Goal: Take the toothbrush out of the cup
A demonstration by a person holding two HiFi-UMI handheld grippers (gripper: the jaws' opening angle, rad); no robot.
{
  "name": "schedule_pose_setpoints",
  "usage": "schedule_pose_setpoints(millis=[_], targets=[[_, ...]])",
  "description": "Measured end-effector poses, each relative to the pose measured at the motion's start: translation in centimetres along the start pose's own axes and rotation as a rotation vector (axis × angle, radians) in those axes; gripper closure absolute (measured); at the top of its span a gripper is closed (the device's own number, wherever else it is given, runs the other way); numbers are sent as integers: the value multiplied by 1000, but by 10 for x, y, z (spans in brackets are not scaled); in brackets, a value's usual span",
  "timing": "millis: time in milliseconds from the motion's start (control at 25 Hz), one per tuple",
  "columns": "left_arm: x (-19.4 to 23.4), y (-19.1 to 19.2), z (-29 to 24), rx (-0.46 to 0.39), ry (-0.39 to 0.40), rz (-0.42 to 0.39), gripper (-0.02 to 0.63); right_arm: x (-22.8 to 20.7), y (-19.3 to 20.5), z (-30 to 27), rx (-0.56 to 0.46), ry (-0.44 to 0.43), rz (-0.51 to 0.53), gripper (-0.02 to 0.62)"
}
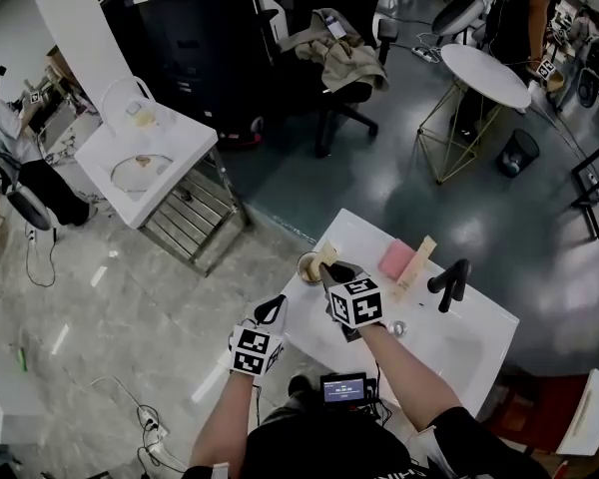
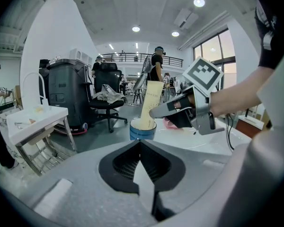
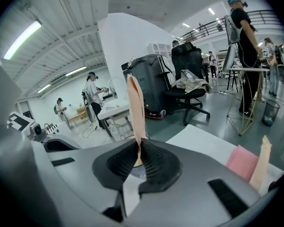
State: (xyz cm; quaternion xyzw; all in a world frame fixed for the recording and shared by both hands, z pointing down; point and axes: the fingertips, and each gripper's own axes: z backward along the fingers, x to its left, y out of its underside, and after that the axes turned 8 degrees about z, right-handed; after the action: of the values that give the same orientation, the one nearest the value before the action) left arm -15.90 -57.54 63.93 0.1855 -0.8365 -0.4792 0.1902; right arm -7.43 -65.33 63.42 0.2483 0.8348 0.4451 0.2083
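A flat cream toothbrush (image 2: pixel 150 100) stands upright in a blue cup (image 2: pixel 142 129) at the far left corner of the white washbasin counter (image 1: pixel 459 352). My right gripper (image 1: pixel 327 267) reaches over the cup (image 1: pixel 305 269) and is shut on the toothbrush (image 3: pixel 136 108); its pads pinch the lower part, just above the rim. The toothbrush (image 1: pixel 324 257) still sits in the cup. My left gripper (image 1: pixel 273 310) hangs off the counter's left edge, a little short of the cup. Its jaws meet at the tips with nothing between them.
On the counter behind the cup lie a pink block (image 1: pixel 395 259) and a long cream pack (image 1: pixel 417 261), with a black faucet (image 1: pixel 449 284) to the right. A second white basin stand (image 1: pixel 150 153), an office chair (image 1: pixel 334 63) and a round table (image 1: pixel 484 73) stand farther off.
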Motion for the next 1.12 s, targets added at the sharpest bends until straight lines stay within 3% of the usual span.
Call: schedule_pose_setpoints(millis=[640,1120], targets=[[-15,-23,9,-63,25,-34,595,11,-43,43,-100,-1,46,571],[-41,-36,15,-93,77,-69,597,3,-71,105,-214,66,63,572]])
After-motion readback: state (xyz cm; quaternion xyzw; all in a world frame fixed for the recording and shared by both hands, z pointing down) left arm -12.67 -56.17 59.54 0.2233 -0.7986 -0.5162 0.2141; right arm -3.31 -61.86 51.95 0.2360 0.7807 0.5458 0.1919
